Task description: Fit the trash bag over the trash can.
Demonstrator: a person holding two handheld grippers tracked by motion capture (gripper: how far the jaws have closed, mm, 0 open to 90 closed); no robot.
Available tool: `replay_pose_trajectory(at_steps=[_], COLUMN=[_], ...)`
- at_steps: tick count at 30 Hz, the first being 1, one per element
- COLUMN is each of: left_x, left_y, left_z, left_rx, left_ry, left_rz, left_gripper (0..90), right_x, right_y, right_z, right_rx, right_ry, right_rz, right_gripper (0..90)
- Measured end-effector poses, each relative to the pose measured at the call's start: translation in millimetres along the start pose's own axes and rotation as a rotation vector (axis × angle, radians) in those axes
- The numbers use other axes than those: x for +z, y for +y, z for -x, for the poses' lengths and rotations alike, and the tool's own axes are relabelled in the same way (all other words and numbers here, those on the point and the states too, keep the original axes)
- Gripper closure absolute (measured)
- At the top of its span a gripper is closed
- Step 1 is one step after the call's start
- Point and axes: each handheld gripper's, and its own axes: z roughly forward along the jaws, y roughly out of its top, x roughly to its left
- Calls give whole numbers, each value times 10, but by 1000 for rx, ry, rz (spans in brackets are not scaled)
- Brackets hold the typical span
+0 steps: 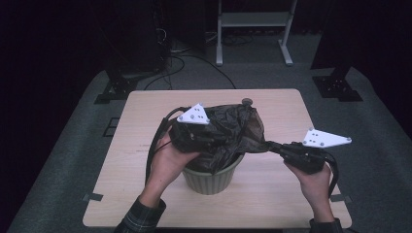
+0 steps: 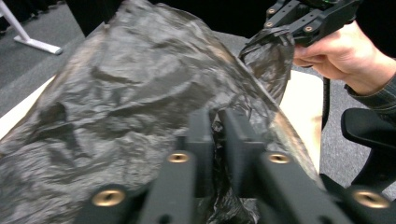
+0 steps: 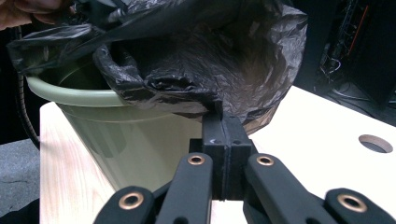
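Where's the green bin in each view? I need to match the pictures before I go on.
High view: green bin at bottom centre, between the hands, under the black bag.
Left gripper view: I can't make it out; the black bag covers the middle.
Right gripper view: left of centre, rim under the bag's edge.
Shared landmark: the black bag.

Black bag (image 1: 233, 128) in a pale green bin (image 1: 212, 178); light wood table (image 1: 131, 145) beneath the bin; plaid sleeve (image 1: 141, 218); black grippers.
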Motion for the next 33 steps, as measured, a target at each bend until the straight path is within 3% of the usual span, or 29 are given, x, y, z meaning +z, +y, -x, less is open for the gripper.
replay_pose_trajectory(at_steps=[3, 9, 15, 19, 27, 30, 33], left_x=[-91, -339, -597, -644, -602, -587, -563], left_y=[-34, -133, -272, -342, -375, -373, -363], left_z=[-90, -299, -563, -637, -638, -631, -610], left_rx=[-21, -69, -147, -171, -172, -172, -168], left_ry=[42, 113, 171, 165, 158, 153, 149], left_rz=[18, 70, 114, 129, 120, 119, 117], left_gripper=[900, 900, 900, 900, 900, 900, 900], right_x=[-12, -38, -53, -70, -352, -377, -248], right_y=[-10, -35, -82, -106, 184, 336, 451], right_z=[11, 38, 83, 116, 39, -5, -73], right_rx=[2, 7, 10, 20, -4, -15, -39], right_ry=[-5, -18, -33, -54, -87, -51, -25], right_rz=[-3, -6, -25, -27, 94, 135, 121], right_gripper=[897, 897, 897, 829, 715, 701, 650])
